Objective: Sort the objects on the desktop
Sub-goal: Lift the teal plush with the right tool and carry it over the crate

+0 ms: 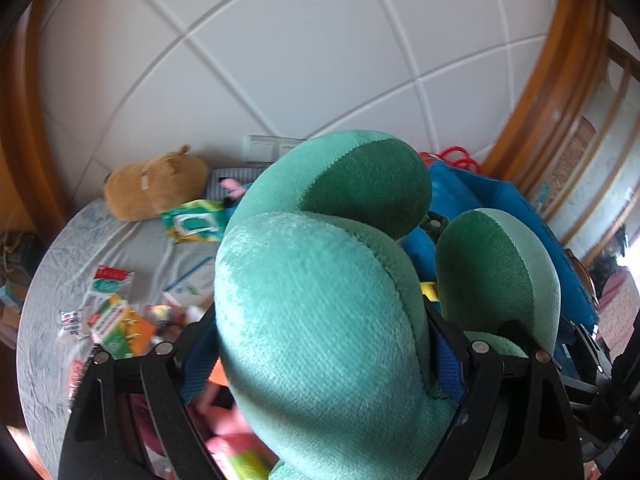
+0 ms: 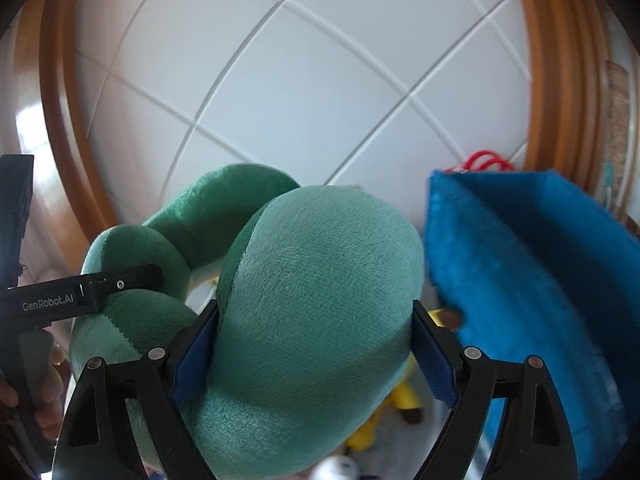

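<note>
A green U-shaped neck pillow [image 1: 320,300] is held up in the air by both grippers. My left gripper [image 1: 320,344] is shut on one arm of the pillow, which fills the left wrist view. My right gripper [image 2: 316,344] is shut on the other arm of the pillow [image 2: 316,300]. The left gripper's finger [image 2: 120,284] shows in the right wrist view, pressed on the darker green part. A blue fabric bag [image 2: 540,300] stands open just right of the pillow, and it also shows in the left wrist view [image 1: 500,220].
On the grey cloth table [image 1: 60,248] lie a brown plush toy [image 1: 156,184], a green wipes pack [image 1: 192,220] and several small packets [image 1: 116,320]. A yellow toy [image 2: 400,404] lies below the pillow. A white tiled wall is behind.
</note>
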`<state>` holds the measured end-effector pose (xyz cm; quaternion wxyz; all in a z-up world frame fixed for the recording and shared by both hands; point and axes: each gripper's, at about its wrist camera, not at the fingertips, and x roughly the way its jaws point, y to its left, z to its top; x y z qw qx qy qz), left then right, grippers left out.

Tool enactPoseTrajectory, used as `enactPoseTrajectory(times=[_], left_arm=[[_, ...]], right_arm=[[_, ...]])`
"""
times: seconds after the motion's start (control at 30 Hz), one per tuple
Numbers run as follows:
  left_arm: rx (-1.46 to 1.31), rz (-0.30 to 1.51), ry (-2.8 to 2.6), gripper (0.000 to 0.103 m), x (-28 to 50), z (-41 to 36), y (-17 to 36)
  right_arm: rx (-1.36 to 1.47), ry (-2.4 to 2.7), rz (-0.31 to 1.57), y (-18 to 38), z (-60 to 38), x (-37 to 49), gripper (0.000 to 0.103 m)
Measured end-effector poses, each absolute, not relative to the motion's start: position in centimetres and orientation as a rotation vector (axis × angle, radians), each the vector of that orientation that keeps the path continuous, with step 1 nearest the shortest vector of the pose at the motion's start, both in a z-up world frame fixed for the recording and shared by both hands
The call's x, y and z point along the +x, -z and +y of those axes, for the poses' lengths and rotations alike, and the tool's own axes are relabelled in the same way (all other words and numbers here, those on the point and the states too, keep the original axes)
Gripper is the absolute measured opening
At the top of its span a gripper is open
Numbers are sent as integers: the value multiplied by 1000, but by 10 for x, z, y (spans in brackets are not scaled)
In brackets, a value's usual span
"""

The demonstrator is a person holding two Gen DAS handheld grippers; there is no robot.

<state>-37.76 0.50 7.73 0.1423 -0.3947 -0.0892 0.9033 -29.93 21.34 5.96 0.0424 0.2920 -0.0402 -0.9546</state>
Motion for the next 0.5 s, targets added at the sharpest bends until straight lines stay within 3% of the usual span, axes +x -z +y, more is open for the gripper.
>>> enactPoseTrajectory(times=[0.27,0.5], left_arm=[[-981,-227,-2568,89,-353,167,-123],[-996,-224,-2475,89,-348,324,-130]], right_arm=[[769,3030,-84,-111,359,-250,88],[794,3110,-35,-132,511,-222,88]])
